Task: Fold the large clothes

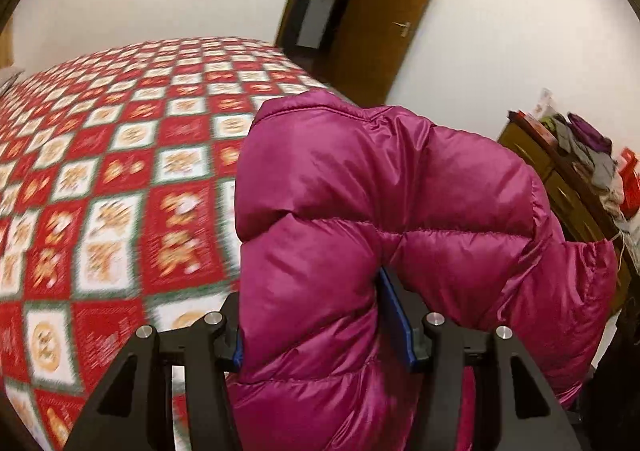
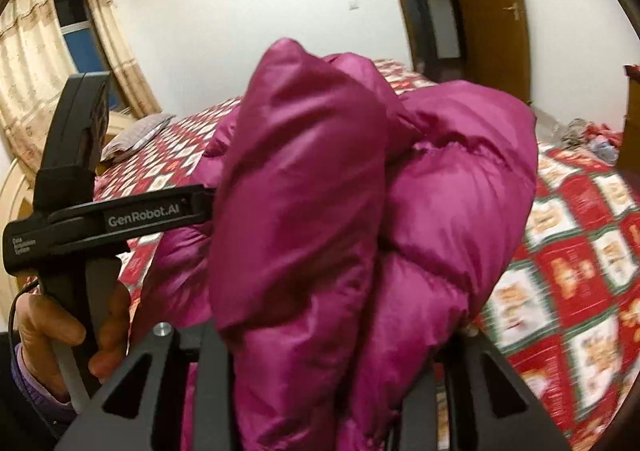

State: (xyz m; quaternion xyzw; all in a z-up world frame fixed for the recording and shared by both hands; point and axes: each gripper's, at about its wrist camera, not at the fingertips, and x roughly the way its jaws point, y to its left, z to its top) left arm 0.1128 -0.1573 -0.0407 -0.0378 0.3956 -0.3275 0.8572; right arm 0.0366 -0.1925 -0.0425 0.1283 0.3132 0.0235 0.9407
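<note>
A magenta puffer jacket (image 1: 360, 191) bulges up between both grippers, above a bed. In the left wrist view my left gripper (image 1: 316, 315) is shut on a thick fold of it, and the blue pad (image 1: 394, 315) on the right finger presses into the fabric. In the right wrist view the jacket (image 2: 320, 191) fills the middle. It bunches between the dark fingers (image 2: 212, 363) of my right gripper (image 2: 320, 355), which grips it; the fingertips are buried in the cloth. The left gripper's black body (image 2: 132, 217) enters the jacket from the left, held by a person's hand (image 2: 48, 331).
The bed's red and white checked quilt (image 1: 120, 171) spreads to the left and below, and also to the right (image 2: 580, 271). A pillow (image 2: 136, 135) lies at its head near a curtained window (image 2: 80, 39). A brown door (image 1: 380, 11) stands open. A cluttered wooden dresser (image 1: 560, 179) is at the right.
</note>
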